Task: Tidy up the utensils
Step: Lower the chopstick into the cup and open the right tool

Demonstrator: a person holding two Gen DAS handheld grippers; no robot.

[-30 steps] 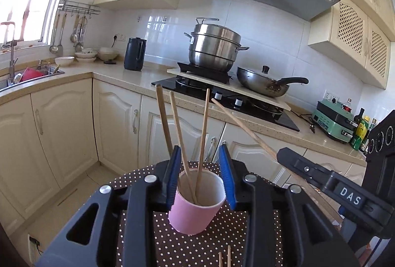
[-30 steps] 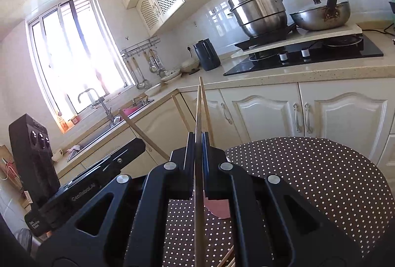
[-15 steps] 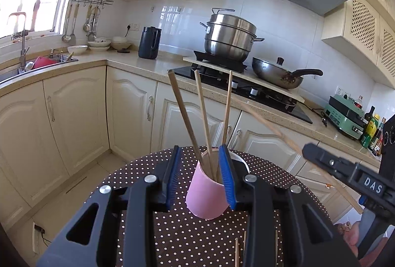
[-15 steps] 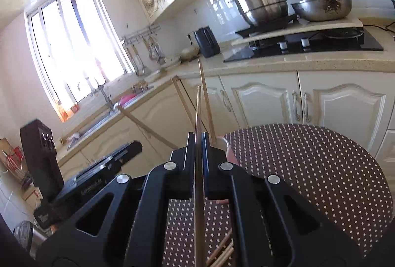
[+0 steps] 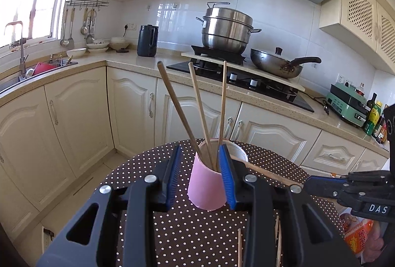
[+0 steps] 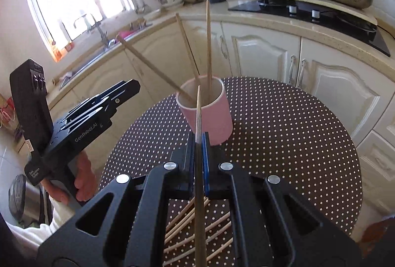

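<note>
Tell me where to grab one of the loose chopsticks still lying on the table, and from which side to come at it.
Grip a loose chopstick near one end, coming down from above with the jaws across its width. It is thin and lies flat on the dotted tablecloth, so no side approach gets under it. The chopsticks lie close together; picking an outer one would probably avoid catching two.

Both wrist cameras sit close over the dotted table (image 5: 153,161), angled downward toward the kitchen counter; both share the pink cup (image 6: 209,114).
</note>
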